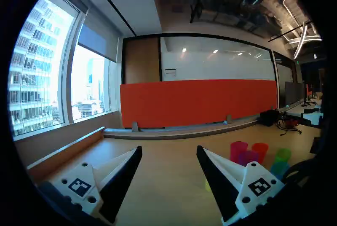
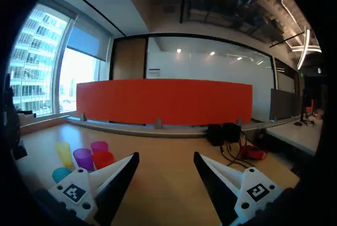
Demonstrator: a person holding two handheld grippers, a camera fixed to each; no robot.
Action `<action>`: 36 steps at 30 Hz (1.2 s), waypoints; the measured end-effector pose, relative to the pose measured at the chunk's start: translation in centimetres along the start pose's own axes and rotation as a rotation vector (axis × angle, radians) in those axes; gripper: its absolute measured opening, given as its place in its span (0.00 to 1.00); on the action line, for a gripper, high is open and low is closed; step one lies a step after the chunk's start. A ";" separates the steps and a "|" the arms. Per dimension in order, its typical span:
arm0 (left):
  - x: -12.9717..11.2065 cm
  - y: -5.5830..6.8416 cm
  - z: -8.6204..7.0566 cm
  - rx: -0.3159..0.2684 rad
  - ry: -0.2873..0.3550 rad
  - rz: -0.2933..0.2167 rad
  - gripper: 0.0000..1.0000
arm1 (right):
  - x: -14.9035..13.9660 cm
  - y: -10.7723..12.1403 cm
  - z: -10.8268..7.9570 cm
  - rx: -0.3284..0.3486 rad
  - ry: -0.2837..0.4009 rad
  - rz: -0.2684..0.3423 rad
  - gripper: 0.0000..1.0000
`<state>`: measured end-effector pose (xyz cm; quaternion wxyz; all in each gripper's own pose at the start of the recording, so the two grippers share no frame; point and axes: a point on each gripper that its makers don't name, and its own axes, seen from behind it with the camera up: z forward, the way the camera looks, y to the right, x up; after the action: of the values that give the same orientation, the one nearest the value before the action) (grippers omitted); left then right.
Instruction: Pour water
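Left gripper view: the left gripper [image 1: 168,148] was open, its fingers spread wide with nothing between them, over the wooden tabletop [image 1: 168,179]. To the right of its right finger, upright plastic cups stood close together on the tabletop: a pink cup [image 1: 238,149], a purple cup [image 1: 247,157], an orange cup [image 1: 260,151] and a green cup [image 1: 283,155]. An orange partition [image 1: 198,101] ran along the table's far edge.

Right gripper view: the right gripper [image 2: 166,155] was open and empty. The cups stood left of it, near its left finger, and included a yellow cup [image 2: 64,153] and a teal cup [image 2: 62,174].
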<state>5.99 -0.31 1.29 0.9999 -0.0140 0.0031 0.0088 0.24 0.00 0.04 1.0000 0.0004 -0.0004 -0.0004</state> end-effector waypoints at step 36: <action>14.2 1.1 2.4 -0.134 -0.009 -0.010 0.96 | 13.0 -2.6 0.4 0.106 0.035 -0.010 1.00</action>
<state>20.23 1.16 3.55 0.9967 -0.0808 -0.0021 0.0039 13.26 -2.63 0.42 0.9984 0.0534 0.0168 -0.0051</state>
